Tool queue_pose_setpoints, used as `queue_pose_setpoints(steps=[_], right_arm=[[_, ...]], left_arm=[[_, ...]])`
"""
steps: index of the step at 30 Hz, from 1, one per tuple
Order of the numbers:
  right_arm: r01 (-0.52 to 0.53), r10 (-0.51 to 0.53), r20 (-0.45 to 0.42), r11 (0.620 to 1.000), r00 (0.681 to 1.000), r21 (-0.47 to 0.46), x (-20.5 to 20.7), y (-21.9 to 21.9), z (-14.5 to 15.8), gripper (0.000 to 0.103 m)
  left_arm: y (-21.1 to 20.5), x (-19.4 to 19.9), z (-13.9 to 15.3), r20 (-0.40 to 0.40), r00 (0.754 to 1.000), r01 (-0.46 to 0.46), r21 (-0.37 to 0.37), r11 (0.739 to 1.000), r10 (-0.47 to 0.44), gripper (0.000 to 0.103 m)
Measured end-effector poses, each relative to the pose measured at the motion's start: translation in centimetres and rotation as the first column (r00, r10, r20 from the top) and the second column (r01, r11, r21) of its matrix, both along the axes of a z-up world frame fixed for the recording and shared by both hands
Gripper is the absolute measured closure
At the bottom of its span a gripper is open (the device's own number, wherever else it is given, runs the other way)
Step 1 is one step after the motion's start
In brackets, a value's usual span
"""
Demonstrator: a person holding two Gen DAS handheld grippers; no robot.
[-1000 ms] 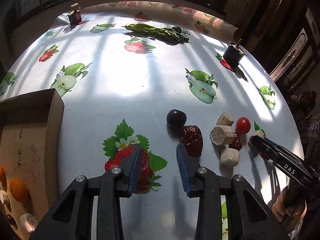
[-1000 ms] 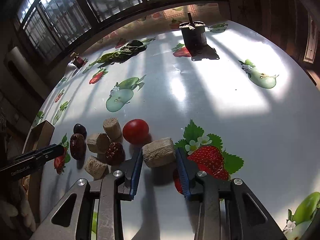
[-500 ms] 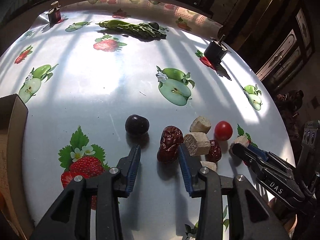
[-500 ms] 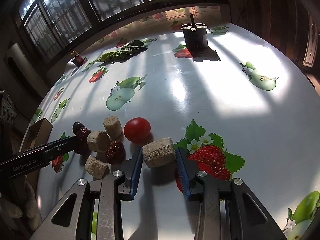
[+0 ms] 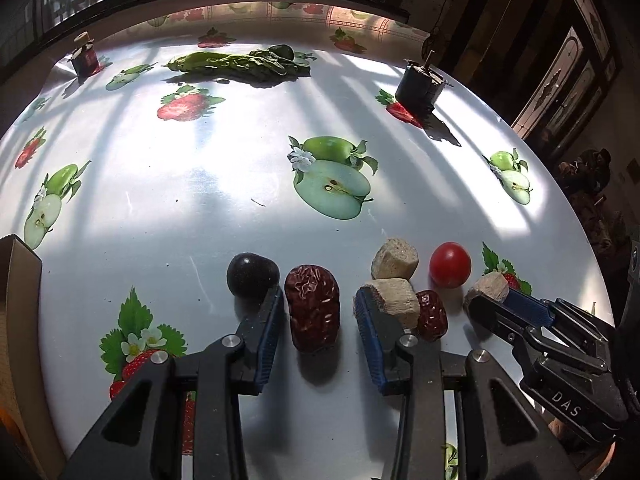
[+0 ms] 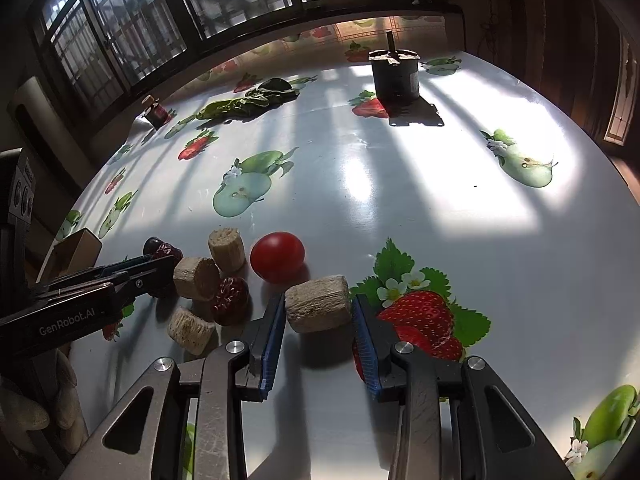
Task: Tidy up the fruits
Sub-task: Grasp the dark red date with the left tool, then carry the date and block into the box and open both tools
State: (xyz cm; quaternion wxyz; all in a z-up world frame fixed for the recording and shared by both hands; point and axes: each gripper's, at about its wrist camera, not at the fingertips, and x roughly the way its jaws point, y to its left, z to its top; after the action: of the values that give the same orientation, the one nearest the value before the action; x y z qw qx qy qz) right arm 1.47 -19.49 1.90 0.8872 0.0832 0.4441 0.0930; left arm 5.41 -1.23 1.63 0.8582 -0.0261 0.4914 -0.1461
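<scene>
On your right gripper (image 5: pixel 486 295) you can read the white letters "DAS", and on your left gripper (image 6: pixel 160 270) the words "GenRobot.AI". Both tools point down at the shiny white tablecloth with fruit pictures (image 5: pixel 200 200). Your left gripper's blue pads sit on each side of the big wrinkly dark red date (image 5: pixel 313 307); its jaws have just been closing a bit, and there are small gaps, so the date lies on the cloth, not squeezed. A dark round plum (image 5: pixel 252 274) touches the left finger's tip. Your right gripper's pads press on a tan cut sugarcane chunk (image 6: pixel 318 303) and hold it. The round red cherry tomato (image 6: pixel 277 257) sits just behind it. A brown cardboard box (image 5: pixel 20 320) is at the far left.
</scene>
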Motion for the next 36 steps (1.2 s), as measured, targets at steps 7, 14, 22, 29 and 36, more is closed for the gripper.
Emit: queue_pose_setpoints(steps=[7, 14, 22, 29, 36], right_arm=[[-0.018, 0.019, 0.015, 0.999, 1.000, -0.029, -0.3, 0.8, 0.0, 0.069], [-0.031, 0.033, 0.044, 0.999, 0.998, -0.041, -0.8, 1.5, 0.0, 0.069], [-0.057, 0.058, 0.069, 0.998, 0.996, -0.012, -2.8, 3.5, 2.5, 0.069], [-0.209, 0.210, 0.101, 0.978, 0.972, -0.016, -4.1, 12.0, 7.1, 0.069], [-0.407, 0.407, 0.052, 0.913, 0.912, -0.008, -3.2, 25.3, 6.7, 0.068]], left_arm=[[0.6, -1.2, 0.5, 0.010, 1.000, -0.023, 0.032, 0.999, 0.022, 0.078], [6.2, -4.8, 4.0, 0.028, 0.995, -0.094, -0.092, 0.991, 0.097, 0.078], [18.0, -8.3, 7.1, 0.067, 0.969, -0.231, -0.109, 0.967, 0.239, 0.078], [28.2, -8.6, 6.4, 0.066, 0.927, -0.369, -0.028, 0.929, 0.370, 0.078], [34.1, -7.3, 4.2, 0.006, 0.897, -0.442, -0.009, 0.897, 0.442, 0.078]])
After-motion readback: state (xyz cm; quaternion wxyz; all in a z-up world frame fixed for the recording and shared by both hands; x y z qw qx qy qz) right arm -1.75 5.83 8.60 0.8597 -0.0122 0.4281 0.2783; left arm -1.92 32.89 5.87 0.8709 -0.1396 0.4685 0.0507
